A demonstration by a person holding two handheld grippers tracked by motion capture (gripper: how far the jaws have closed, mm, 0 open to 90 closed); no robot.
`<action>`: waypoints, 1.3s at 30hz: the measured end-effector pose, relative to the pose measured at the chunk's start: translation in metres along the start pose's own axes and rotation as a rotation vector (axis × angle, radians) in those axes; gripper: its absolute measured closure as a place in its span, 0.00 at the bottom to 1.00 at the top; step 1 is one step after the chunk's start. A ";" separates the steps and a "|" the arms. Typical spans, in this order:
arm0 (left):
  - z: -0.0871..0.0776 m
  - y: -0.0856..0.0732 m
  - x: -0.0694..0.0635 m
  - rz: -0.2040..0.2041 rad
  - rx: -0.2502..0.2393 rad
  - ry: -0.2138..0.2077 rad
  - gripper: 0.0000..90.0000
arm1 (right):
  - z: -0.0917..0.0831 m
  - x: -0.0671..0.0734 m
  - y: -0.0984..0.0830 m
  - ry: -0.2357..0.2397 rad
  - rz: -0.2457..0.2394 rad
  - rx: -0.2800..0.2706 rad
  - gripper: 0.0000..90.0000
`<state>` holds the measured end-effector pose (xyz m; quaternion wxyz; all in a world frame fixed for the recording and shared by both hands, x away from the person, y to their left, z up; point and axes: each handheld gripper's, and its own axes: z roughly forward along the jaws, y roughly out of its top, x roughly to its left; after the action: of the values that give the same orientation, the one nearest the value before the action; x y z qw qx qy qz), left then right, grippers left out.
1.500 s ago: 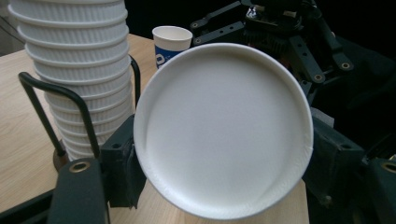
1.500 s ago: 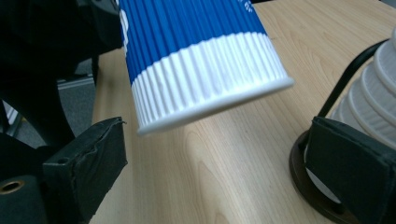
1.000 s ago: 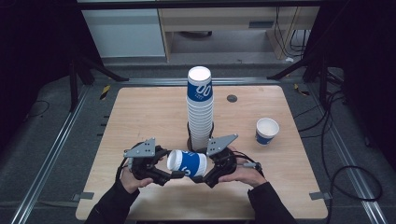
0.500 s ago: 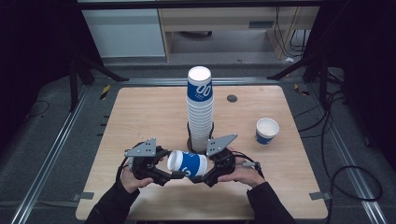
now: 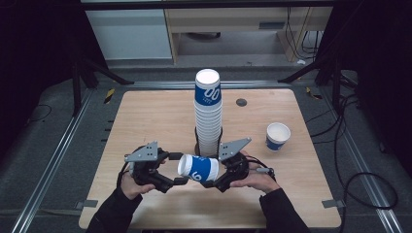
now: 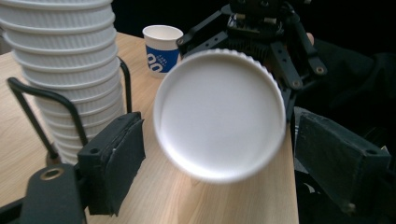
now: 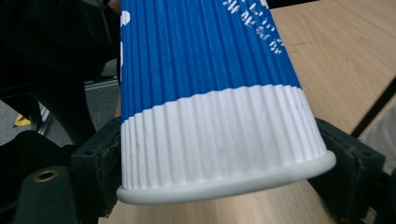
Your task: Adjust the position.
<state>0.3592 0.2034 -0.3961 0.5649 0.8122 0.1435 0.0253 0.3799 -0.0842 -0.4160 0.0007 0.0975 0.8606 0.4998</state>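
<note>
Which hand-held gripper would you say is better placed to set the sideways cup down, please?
The right hand-held gripper, probably: its jaws clamp the cup near the rim. The left hand-held gripper is open, facing the cup's base.

Overhead light falls evenly on the table (image 5: 145, 121); the surroundings stay dark. The high view is soft and slightly grainy. The close cup (image 6: 219, 114) blurs at its lower rim.

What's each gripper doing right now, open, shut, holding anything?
Left gripper: open, jaws apart either side of the cup's base, not touching it.
Right gripper: shut on the blue-and-white paper cup, held sideways near its rim.
</note>
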 end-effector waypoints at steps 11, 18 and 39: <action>0.008 -0.012 0.009 0.000 0.194 0.034 0.14 | -0.016 -0.008 0.003 -0.106 -0.074 0.138 0.18; 0.019 -0.017 0.008 0.013 0.284 0.021 0.13 | 0.000 -0.004 0.011 -0.104 -0.139 0.277 0.18; 0.033 -0.021 0.005 0.027 0.357 -0.004 0.24 | 0.045 0.010 0.020 -0.049 -0.231 0.378 0.17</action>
<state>0.3661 0.1811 -0.4285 0.4118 0.9014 0.1337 0.0054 0.3782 -0.0342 -0.4198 0.0606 0.0087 0.9441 0.3239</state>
